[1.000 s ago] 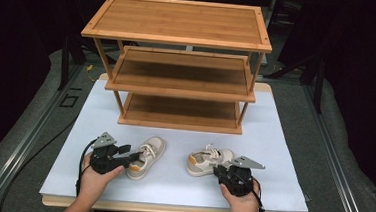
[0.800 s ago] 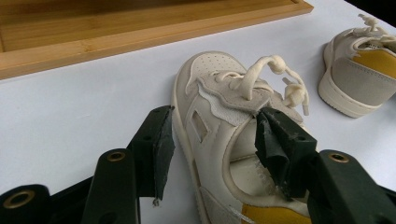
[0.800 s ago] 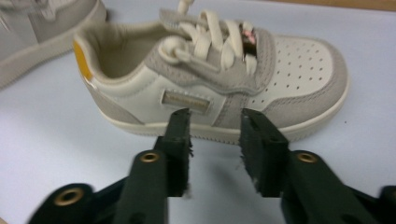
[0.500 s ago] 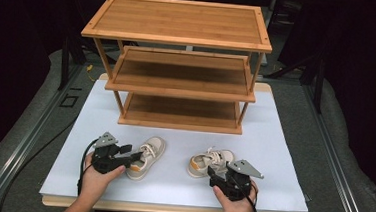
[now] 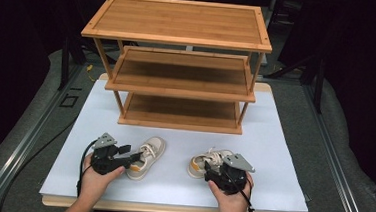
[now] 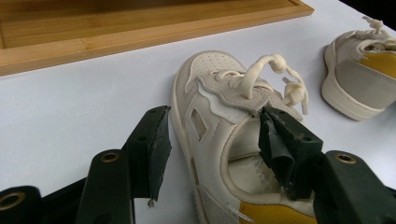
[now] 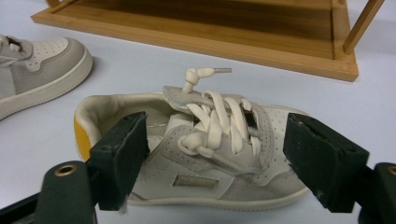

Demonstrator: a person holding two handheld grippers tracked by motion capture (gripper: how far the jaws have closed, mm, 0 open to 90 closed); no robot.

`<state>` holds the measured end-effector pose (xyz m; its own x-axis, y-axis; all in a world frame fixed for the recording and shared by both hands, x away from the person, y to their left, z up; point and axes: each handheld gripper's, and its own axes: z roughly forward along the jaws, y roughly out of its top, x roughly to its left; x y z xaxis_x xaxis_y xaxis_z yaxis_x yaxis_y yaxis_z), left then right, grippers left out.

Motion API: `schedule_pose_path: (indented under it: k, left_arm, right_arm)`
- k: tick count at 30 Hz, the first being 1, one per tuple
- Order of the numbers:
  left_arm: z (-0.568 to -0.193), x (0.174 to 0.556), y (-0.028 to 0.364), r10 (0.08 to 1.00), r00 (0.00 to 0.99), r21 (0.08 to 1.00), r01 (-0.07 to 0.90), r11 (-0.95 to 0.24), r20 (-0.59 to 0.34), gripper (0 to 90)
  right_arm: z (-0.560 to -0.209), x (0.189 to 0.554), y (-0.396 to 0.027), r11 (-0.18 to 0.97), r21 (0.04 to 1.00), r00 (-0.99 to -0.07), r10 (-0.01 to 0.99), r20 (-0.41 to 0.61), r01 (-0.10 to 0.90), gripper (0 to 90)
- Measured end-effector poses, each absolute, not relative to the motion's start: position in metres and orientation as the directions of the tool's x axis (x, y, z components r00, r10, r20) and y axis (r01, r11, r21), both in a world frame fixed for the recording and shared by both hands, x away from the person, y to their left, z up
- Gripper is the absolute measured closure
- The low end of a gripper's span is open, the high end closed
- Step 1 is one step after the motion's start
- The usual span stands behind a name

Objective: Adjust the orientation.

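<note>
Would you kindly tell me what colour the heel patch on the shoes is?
Mustard yellow, clearest on the left shoe in the left gripper view.

3-tier wooden shoe rack (image 5: 179, 65), white table mat (image 5: 283, 143), grey floor (image 5: 353, 147)

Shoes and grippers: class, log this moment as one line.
left gripper: open, astride left shoe side wall | right gripper: open, just opening, around right shoe | rack: empty

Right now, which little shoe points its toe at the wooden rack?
The left sneaker, by the left claw: its toe aims toward the shoe rack. The right sneaker lies crosswise, its orange heel toward the other shoe.
</note>
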<state>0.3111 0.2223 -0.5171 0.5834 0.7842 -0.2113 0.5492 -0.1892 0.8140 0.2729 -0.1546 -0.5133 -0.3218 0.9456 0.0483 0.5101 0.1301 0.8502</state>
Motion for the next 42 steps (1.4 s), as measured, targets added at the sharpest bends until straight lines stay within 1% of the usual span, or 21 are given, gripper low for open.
schedule_pose_path:
  k: [2, 3, 4, 5, 6, 7, 9, 10, 12, 15, 18, 21, 25, 29, 31, 32, 33, 36, 38, 40, 42]
  left_arm:
    - [-0.517, 0.311, 0.222, 0.783, 0.584, 0.814, 0.55, -0.187, -0.215, 43.1]
    - [-0.517, 0.311, 0.222, 0.781, 0.586, 0.814, 0.549, -0.19, -0.213, 43.3]
    - [-0.517, 0.311, 0.222, 0.781, 0.587, 0.814, 0.549, -0.188, -0.215, 43.3]
    - [-0.516, 0.311, 0.222, 0.781, 0.586, 0.813, 0.552, -0.186, -0.219, 43.6]
    - [-0.516, 0.311, 0.221, 0.781, 0.586, 0.814, 0.551, -0.186, -0.218, 43.6]
    - [-0.516, 0.311, 0.221, 0.78, 0.586, 0.815, 0.55, -0.185, -0.218, 44.0]
    - [-0.515, 0.311, 0.221, 0.778, 0.589, 0.816, 0.547, -0.186, -0.218, 45.3]
    - [-0.515, 0.31, 0.221, 0.778, 0.588, 0.815, 0.549, -0.183, -0.221, 45.3]
    - [-0.516, 0.31, 0.22, 0.775, 0.591, 0.814, 0.55, -0.184, -0.224, 46.3]
    - [-0.517, 0.31, 0.218, 0.77, 0.598, 0.811, 0.552, -0.195, -0.221, 47.3]
    - [-0.517, 0.31, 0.216, 0.767, 0.603, 0.811, 0.55, -0.199, -0.22, 49.7]
    - [-0.518, 0.31, 0.216, 0.765, 0.605, 0.807, 0.554, -0.204, -0.221, 53.8]
    - [-0.52, 0.312, 0.215, 0.766, 0.606, 0.801, 0.558, -0.217, -0.215, 54.8]
    - [-0.521, 0.314, 0.216, 0.763, 0.601, 0.798, 0.569, -0.201, -0.236, 54.7]
    - [-0.521, 0.314, 0.216, 0.769, 0.591, 0.795, 0.576, -0.189, -0.245, 56.3]
    - [-0.522, 0.314, 0.216, 0.772, 0.586, 0.794, 0.579, -0.186, -0.246, 60.2]
    - [-0.522, 0.315, 0.217, 0.77, 0.582, 0.793, 0.584, -0.174, -0.26, 60.7]
    - [-0.522, 0.314, 0.215, 0.773, 0.573, 0.79, 0.592, -0.16, -0.273, 61.0]
    - [-0.522, 0.314, 0.212, 0.772, 0.571, 0.79, 0.594, -0.154, -0.279, 61.1]
    - [-0.523, 0.313, 0.207, 0.772, 0.568, 0.79, 0.595, -0.148, -0.283, 61.3]
    - [-0.522, 0.312, 0.201, 0.778, 0.56, 0.787, 0.599, -0.145, -0.283, 61.5]
  right_arm:
    - [-0.513, 0.272, -0.158, 0.129, 0.847, -0.335, 0.94, 0.061, 0.516, 24.6]
    - [-0.512, 0.271, -0.162, 0.119, 0.843, -0.342, 0.936, 0.08, 0.524, 27.6]
    - [-0.512, 0.271, -0.162, 0.119, 0.843, -0.342, 0.936, 0.08, 0.524, 27.6]
    - [-0.512, 0.268, -0.166, 0.114, 0.838, -0.351, 0.931, 0.097, 0.534, 32.3]
    - [-0.512, 0.268, -0.166, 0.114, 0.838, -0.351, 0.931, 0.097, 0.534, 32.3]
    - [-0.511, 0.267, -0.169, 0.112, 0.836, -0.36, 0.927, 0.106, 0.536, 35.4]
    - [-0.508, 0.263, -0.174, 0.138, 0.832, -0.38, 0.92, 0.092, 0.538, 40.2]
    - [-0.508, 0.263, -0.174, 0.138, 0.832, -0.38, 0.92, 0.092, 0.538, 40.2]
    - [-0.506, 0.26, -0.178, 0.16, 0.83, -0.373, 0.926, 0.062, 0.535, 43.8]
    - [-0.505, 0.257, -0.184, 0.168, 0.824, -0.337, 0.941, 0.029, 0.542, 44.7]
    - [-0.506, 0.257, -0.192, 0.114, 0.825, -0.326, 0.941, 0.088, 0.553, 44.7]
    - [-0.51, 0.256, -0.194, 0.077, 0.813, -0.329, 0.933, 0.145, 0.577, 48.2]
    - [-0.518, 0.256, -0.19, 0.07, 0.792, -0.326, 0.931, 0.167, 0.607, 50.4]
    - [-0.522, 0.258, -0.191, 0.038, 0.794, -0.324, 0.924, 0.204, 0.607, 54.4]
    - [-0.521, 0.259, -0.193, 0.026, 0.789, -0.334, 0.914, 0.23, 0.614, 57.3]
    - [-0.522, 0.26, -0.195, 0.017, 0.791, -0.343, 0.907, 0.246, 0.612, 58.9]
    - [-0.522, 0.261, -0.195, 0.009, 0.793, -0.353, 0.899, 0.261, 0.609, 59.4]
    - [-0.522, 0.266, -0.188, 0.028, 0.791, -0.391, 0.88, 0.271, 0.611, 59.9]
    - [-0.523, 0.267, -0.185, 0.033, 0.792, -0.4, 0.876, 0.271, 0.61, 60.0]
    - [-0.523, 0.271, -0.179, 0.033, 0.79, -0.419, 0.861, 0.289, 0.612, 60.0]
    - [-0.524, 0.275, -0.17, 0.052, 0.791, -0.442, 0.85, 0.285, 0.61, 60.1]
